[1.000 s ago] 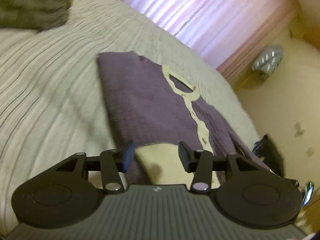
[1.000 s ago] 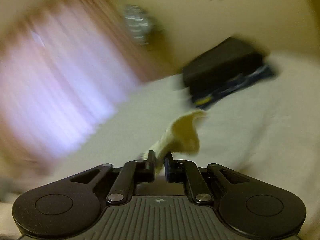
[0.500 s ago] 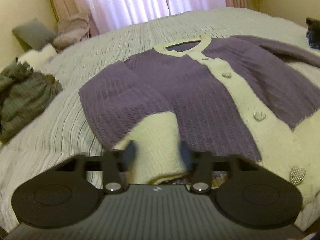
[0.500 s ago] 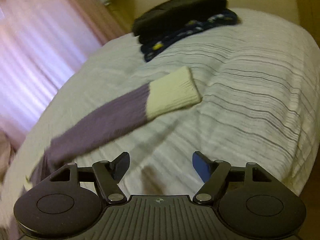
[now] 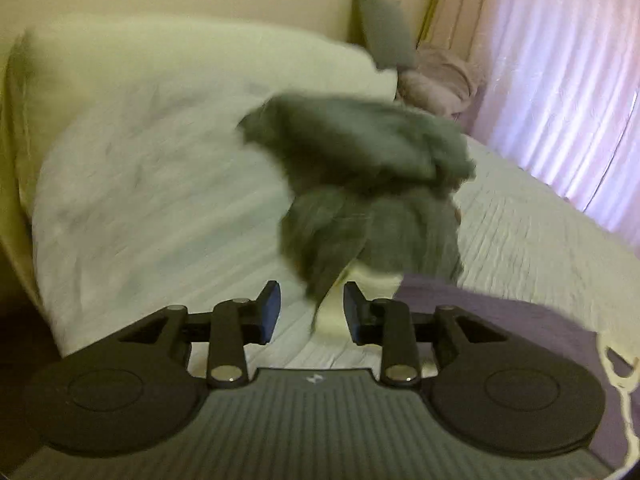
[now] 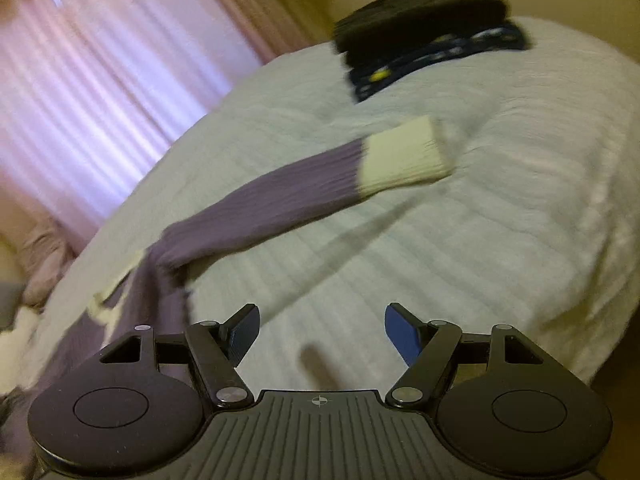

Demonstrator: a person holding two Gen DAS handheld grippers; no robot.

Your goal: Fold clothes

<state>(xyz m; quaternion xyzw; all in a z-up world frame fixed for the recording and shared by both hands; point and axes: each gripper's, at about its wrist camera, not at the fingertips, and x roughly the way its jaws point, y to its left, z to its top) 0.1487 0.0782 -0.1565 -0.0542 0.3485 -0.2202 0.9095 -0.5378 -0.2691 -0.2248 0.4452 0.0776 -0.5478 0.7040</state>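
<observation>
Laying out purple cardigan (image 6: 256,204) on bed (image 6: 460,272) before folding, as I judged. Right gripper (image 6: 322,334) spread, empty; its jaws had just opened. Sleeve lay stretched toward 1 o'clock, cream cuff (image 6: 404,156) flat. Left gripper (image 5: 311,312) partly spread; its jaws had just been opening, gripping nothing; cream edge and grey garment (image 5: 360,168) lay beyond at 12 o'clock. Next move, I judged: pinch cuff, fold sleeve across body.

1 purple cardigan (image 6: 256,204) w/ 1 cream cuff (image 6: 404,156) showing. 1 grey crumpled garment (image 5: 372,184). 1 dark folded stack (image 6: 424,28), approx 2 items in it. 1 white pillow (image 5: 168,80), 1 grey cushion (image 5: 380,24). 1 bed (image 6: 500,248). 2 grippers: left (image 5: 312,312), right (image 6: 322,332).
</observation>
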